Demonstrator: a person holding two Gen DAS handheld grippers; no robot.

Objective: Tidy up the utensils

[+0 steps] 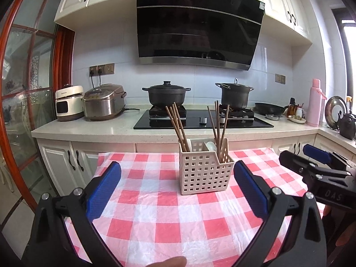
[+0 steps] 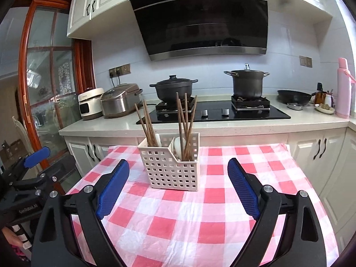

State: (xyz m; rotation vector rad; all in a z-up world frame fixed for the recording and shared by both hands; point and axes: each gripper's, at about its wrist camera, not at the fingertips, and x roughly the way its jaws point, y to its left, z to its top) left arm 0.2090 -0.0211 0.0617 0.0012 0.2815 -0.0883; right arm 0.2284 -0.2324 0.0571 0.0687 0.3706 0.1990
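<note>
A cream perforated utensil basket (image 1: 204, 173) (image 2: 171, 171) stands upright on the red-and-white checked tablecloth (image 1: 155, 211) (image 2: 200, 222) near the table's far edge. Brown chopsticks lean out of its left compartment (image 1: 178, 129) (image 2: 146, 124) and its right compartment (image 1: 219, 129) (image 2: 185, 124). White spoons (image 1: 210, 145) (image 2: 178, 143) show inside. My left gripper (image 1: 177, 166) is open, short of the basket, with nothing between its blue pads. My right gripper (image 2: 178, 164) is open too, also short of the basket and holding nothing. Each gripper shows at the other view's edge (image 1: 293, 152) (image 2: 42, 164).
Behind the table runs a white counter (image 1: 89, 126) with two rice cookers (image 1: 103, 102), a black hob carrying two dark pots (image 1: 165, 95) (image 1: 234, 95), a wok (image 1: 269, 108) and a pink flask (image 1: 314, 102). A fingertip (image 1: 169, 263) shows at the bottom edge.
</note>
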